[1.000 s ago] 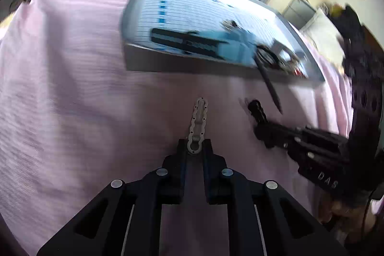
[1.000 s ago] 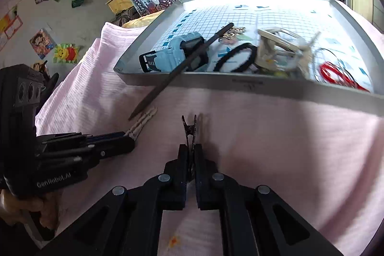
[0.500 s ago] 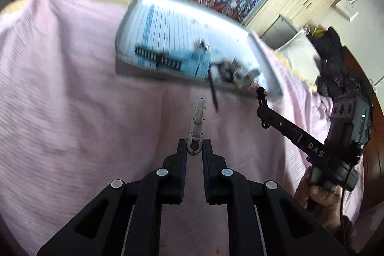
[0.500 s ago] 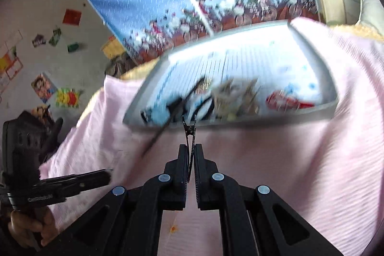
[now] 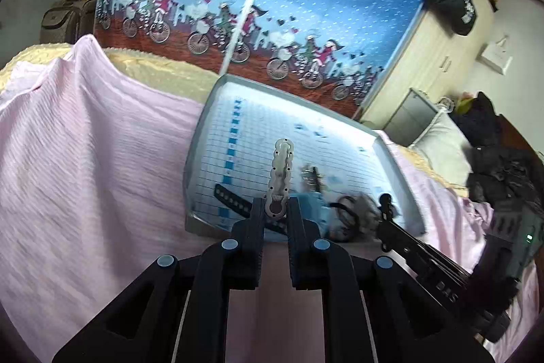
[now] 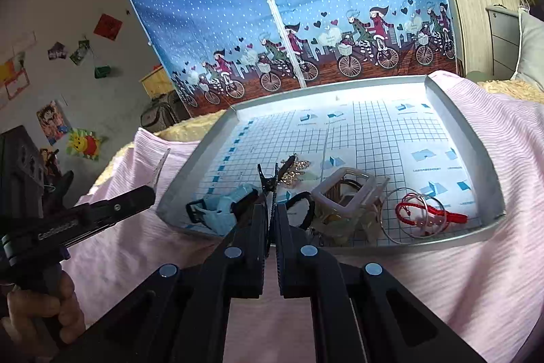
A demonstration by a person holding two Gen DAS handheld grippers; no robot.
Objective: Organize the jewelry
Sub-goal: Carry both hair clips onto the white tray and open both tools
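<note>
Both sets of jaws are pinching something right now. Left gripper is clamping the round end of a pale hair clip, with the rest of the clip sticking straight out past the fingertips toward the far side. Right gripper is squeezing nearly closed on a thin black alligator clip, which is poking up and forward from between the fingers.

Both clips are hanging in the air over the near edge of the grey tray, which is sitting on the pink blanket. Inside the tray, along the near side, there's already a pile: a light-blue watch on the left, a black hair tie, a white square claw clip, thin bangles with a red cord on the right, and a small gold trinket a bit farther back.

Handling-wise, I'm guessing both clips are light, stiff and kind of slick, so gripping at the thick hinge end looks like the right call. The black one is skinny, so I'd bet it could twist in the pads if bumped. The far half of the tray is looking open for dropping them.
</note>
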